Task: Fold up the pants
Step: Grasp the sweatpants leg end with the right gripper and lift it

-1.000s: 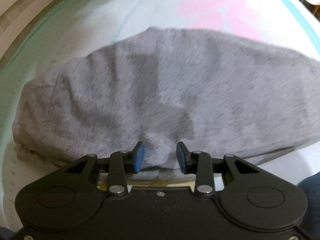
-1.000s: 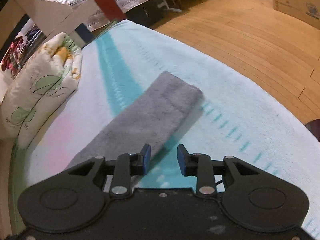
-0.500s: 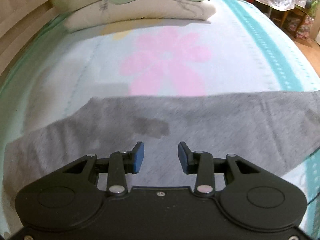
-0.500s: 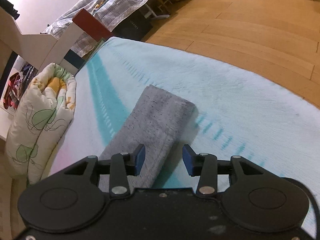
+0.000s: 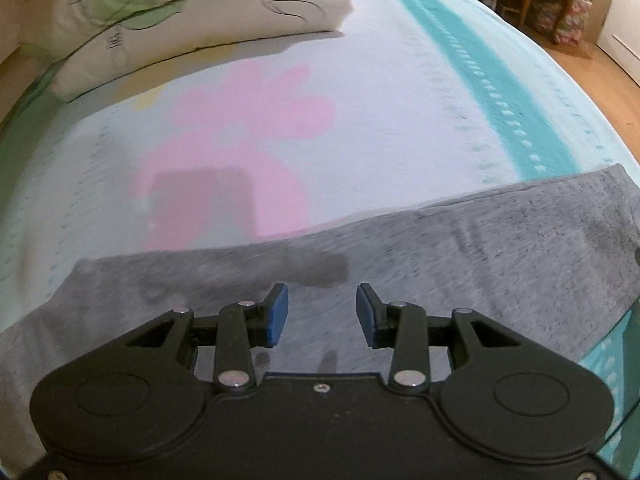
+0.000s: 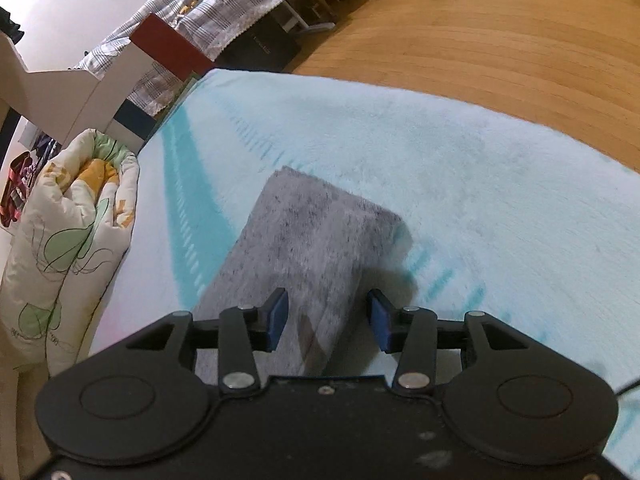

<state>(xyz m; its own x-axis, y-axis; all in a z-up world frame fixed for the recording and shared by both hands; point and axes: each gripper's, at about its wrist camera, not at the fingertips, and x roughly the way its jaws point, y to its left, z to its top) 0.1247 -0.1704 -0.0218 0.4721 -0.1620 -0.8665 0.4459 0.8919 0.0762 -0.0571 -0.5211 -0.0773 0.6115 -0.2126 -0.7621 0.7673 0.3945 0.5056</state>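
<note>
The grey pants (image 5: 460, 256) lie flat in a long band across a pale blue blanket (image 5: 360, 92) on the bed. In the right wrist view the pants (image 6: 316, 232) run away from me and end in a straight hem. My left gripper (image 5: 322, 314) is open and empty, a little above the middle of the pants. My right gripper (image 6: 328, 318) is open and empty, over the leg near its right edge, short of the hem.
A folded floral quilt (image 5: 172, 20) lies at the head of the bed, also in the right wrist view (image 6: 68, 248). A pink flower print (image 5: 240, 140) marks the blanket. The bed edge drops to a wooden floor (image 6: 500, 32). Hanging clothes (image 6: 208, 12) and furniture stand beyond.
The left gripper has lifted and pulled back from the bunched pants, which now lie flat and stretched out. The right gripper has moved along the leg toward the hem and opened wider.
</note>
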